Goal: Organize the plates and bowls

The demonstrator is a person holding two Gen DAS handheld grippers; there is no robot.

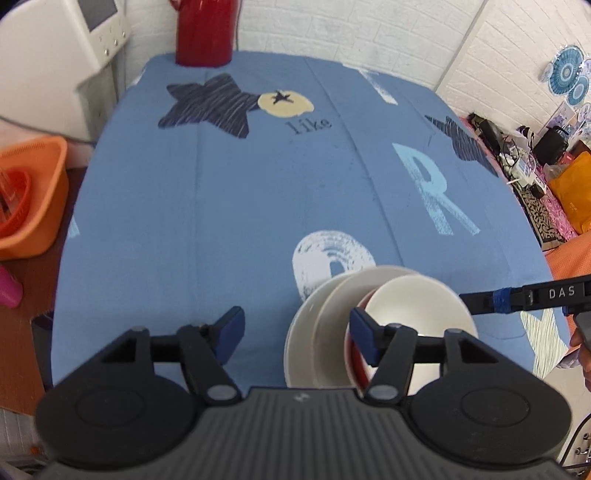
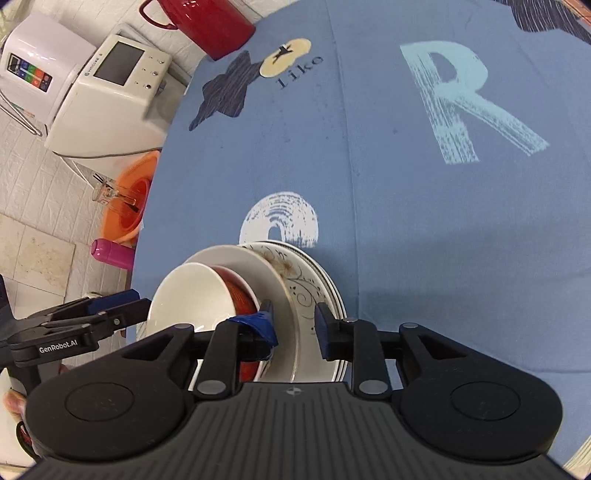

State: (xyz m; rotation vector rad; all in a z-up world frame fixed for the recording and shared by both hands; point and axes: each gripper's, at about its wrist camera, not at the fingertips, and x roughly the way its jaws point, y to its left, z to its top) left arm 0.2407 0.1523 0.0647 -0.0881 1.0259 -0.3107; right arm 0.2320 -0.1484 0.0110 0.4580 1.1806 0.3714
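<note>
The stack [image 2: 291,288] sits at the near edge of the surface [image 2: 406,229]: patterned plates at the bottom, a white plate above, a red bowl [image 2: 240,291] nested with a white bowl [image 2: 188,299] on top. The right claw [image 2: 293,328] straddles the plates' rim, partly open, probably to grip them. The left claw [image 1: 295,336] hangs wide open and empty beside the stack, perhaps ready to steady it.

The counter [image 1: 229,192] is covered by a blue cloth [image 2: 424,229] printed with dark stars, a pale "R", the word "like" and a white ring. A stack of plates [image 2: 314,291] and bowls [image 1: 417,310] sits on the cloth at the near edge, partly over the white ring. A red pot [image 1: 203,33] stands at the far edge.
</note>
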